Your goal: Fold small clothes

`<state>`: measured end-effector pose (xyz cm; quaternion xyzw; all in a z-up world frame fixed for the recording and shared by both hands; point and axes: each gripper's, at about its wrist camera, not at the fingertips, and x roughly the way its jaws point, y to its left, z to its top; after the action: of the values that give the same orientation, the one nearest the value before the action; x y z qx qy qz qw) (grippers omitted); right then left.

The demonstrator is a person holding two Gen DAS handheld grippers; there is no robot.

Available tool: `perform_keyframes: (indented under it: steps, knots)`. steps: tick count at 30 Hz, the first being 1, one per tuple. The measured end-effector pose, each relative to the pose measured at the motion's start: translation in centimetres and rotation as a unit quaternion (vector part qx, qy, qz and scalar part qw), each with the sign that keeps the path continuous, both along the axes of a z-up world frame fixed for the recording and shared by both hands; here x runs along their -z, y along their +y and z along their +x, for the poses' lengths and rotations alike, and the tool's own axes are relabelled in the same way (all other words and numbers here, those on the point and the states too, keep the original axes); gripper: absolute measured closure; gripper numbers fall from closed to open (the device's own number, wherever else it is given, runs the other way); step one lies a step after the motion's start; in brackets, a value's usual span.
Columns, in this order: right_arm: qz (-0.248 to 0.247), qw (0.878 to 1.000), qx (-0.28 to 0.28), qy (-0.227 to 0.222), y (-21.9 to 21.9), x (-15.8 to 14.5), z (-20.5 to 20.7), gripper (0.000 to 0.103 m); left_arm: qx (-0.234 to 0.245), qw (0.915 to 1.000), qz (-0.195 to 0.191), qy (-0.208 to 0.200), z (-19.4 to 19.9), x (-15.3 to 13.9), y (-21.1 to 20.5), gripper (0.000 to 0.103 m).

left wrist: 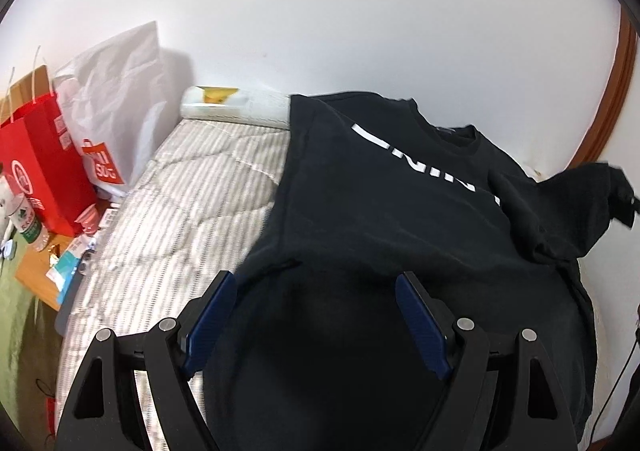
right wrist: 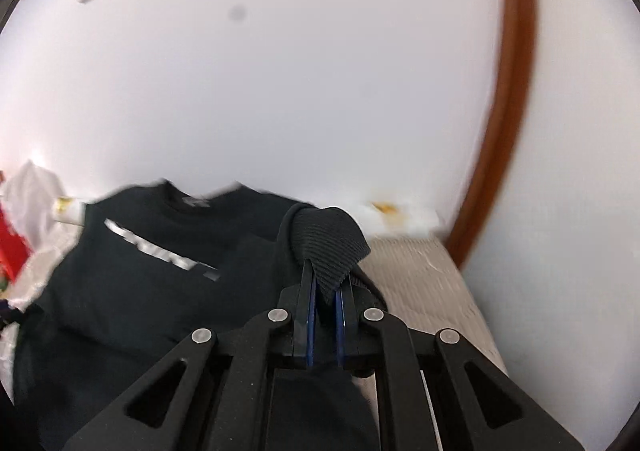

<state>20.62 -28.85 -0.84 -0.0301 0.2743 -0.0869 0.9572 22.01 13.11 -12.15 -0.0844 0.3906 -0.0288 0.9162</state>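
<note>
The right gripper (right wrist: 325, 283) pinches the ribbed cuff (right wrist: 328, 243) of the black sweatshirt (left wrist: 380, 203), left gripper (left wrist: 316, 307) spread above it; next, probably, the sleeve must go across the chest.

A black sweatshirt (left wrist: 380, 211) lies front up on the striped mattress (left wrist: 192, 187), its round collar toward the far wall and white block lettering running across the chest. Its left side is folded straight. The right sleeve is lifted off the body and bunched, and its ribbed cuff (right wrist: 330, 247) is raised above the cloth, pinched at its tip.
</note>
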Motion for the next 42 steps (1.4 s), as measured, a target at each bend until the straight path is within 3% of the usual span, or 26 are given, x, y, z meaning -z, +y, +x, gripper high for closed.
perform_keyframes:
  steps: [8, 14, 24, 26, 27, 29, 30, 33, 36, 42]
  knots:
    - [0.004, 0.997, -0.073, -0.013, 9.9, -2.0, 2.7, 0.095, -0.024, 0.9997, 0.004, -0.004, -0.5, -0.6, 3.8, 0.023]
    - [0.025, 0.993, -0.114, 0.004, 16.8, -0.7, 5.8, 0.095, -0.041, 0.9992, 0.004, 0.0, -0.5, 0.3, 7.0, 0.023]
    - [0.068, 0.98, -0.166, 0.089, 26.0, 7.7, 12.7, 0.094, -0.043, 0.9989, -0.006, 0.016, 0.6, 2.1, 8.7, 0.023]
    - [0.077, 0.974, -0.184, 0.108, 27.1, 9.8, 13.5, 0.087, -0.037, 0.9991, -0.007, 0.018, 1.1, 2.3, 8.4, 0.023]
    - [0.085, 0.97, -0.196, 0.117, 27.5, 10.6, 13.7, 0.078, -0.034, 0.9992, -0.008, 0.019, 1.3, 2.3, 8.2, 0.023]
    - [0.105, 0.956, -0.235, 0.142, 27.5, 11.7, 13.7, 0.065, -0.027, 0.9994, -0.007, 0.018, 1.7, 2.3, 7.5, 0.023]
    - [0.104, 0.955, -0.239, 0.141, 27.4, 11.8, 13.6, 0.061, -0.022, 0.9996, -0.005, 0.017, 1.9, 2.2, 7.0, 0.023]
    - [0.062, 0.966, -0.226, 0.106, 25.3, 11.2, 11.7, 0.056, -0.007, 0.9999, -0.006, 0.013, 2.8, 2.0, 5.2, 0.023]
    - [0.023, 0.976, -0.195, 0.091, 20.5, 10.4, 9.5, 0.056, 0.015, 0.9997, -0.013, 0.012, 4.0, 1.6, 3.0, 0.023]
    - [0.004, 0.989, -0.102, 0.102, 9.6, 11.3, 6.5, 0.056, 0.047, 0.9986, -0.023, 0.01, 7.4, 0.9, -1.7, 0.024]
